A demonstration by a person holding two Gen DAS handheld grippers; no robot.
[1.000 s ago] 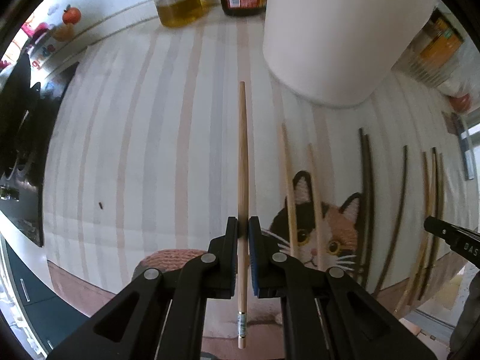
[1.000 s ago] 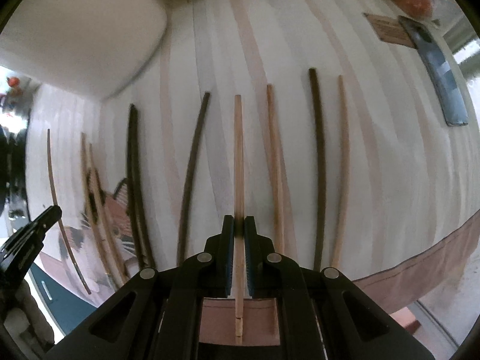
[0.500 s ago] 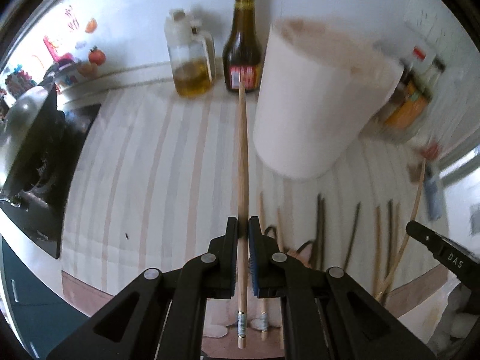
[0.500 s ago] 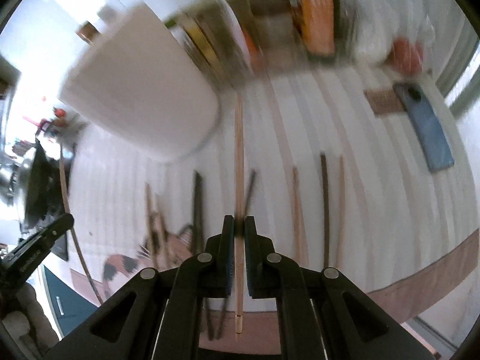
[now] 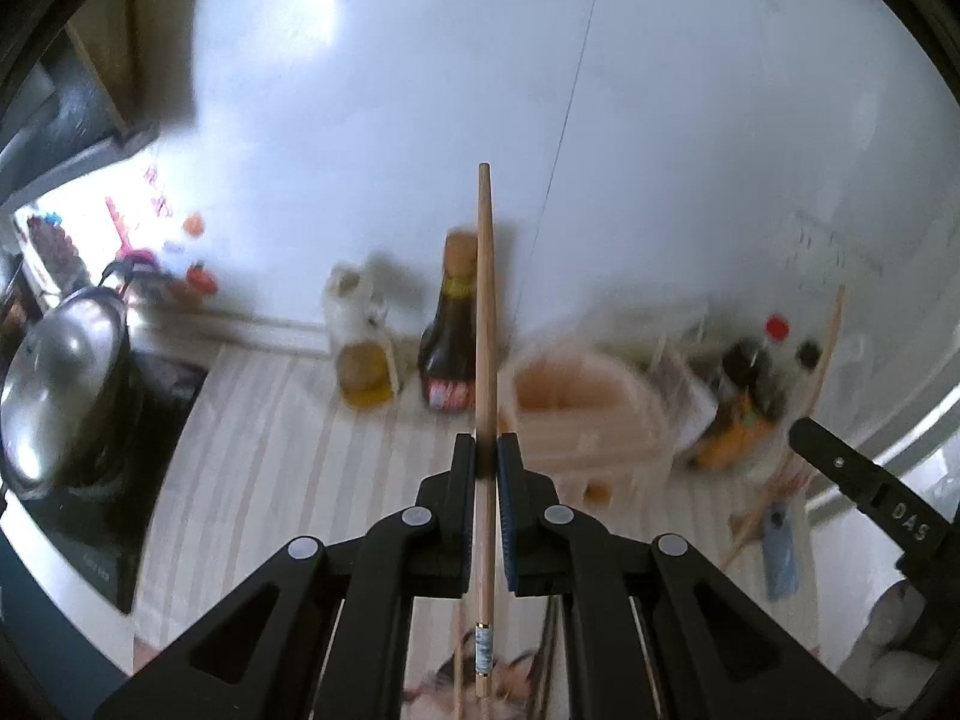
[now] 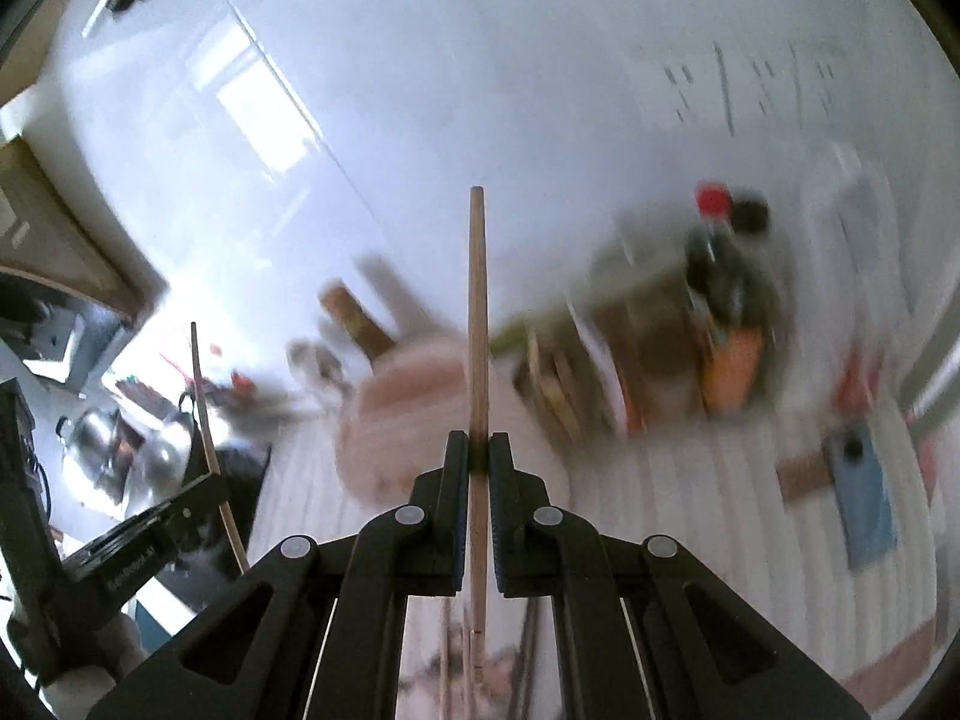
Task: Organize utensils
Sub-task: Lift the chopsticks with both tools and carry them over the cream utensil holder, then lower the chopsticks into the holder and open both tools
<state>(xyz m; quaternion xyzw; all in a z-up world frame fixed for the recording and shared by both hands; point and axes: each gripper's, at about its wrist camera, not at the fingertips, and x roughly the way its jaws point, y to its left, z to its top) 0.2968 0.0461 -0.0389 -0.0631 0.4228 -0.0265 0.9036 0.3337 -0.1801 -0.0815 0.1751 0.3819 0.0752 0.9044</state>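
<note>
Two grippers, each clamped on one chopstick | left gripper (image 5: pixel 486 456) grips pale chopstick (image 5: pixel 485 324), tip toward far wall | right gripper (image 6: pixel 478 453) grips light chopstick (image 6: pixel 477 330) | both held above striped counter (image 5: pixel 252 456), blurred tub (image 5: pixel 591 414) beyond

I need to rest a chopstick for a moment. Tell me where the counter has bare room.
The striped counter is bare between the stove with its pot and the oil jug and dark sauce bottle. It is crowded around the tub, the bottles behind it, and the phone.
</note>
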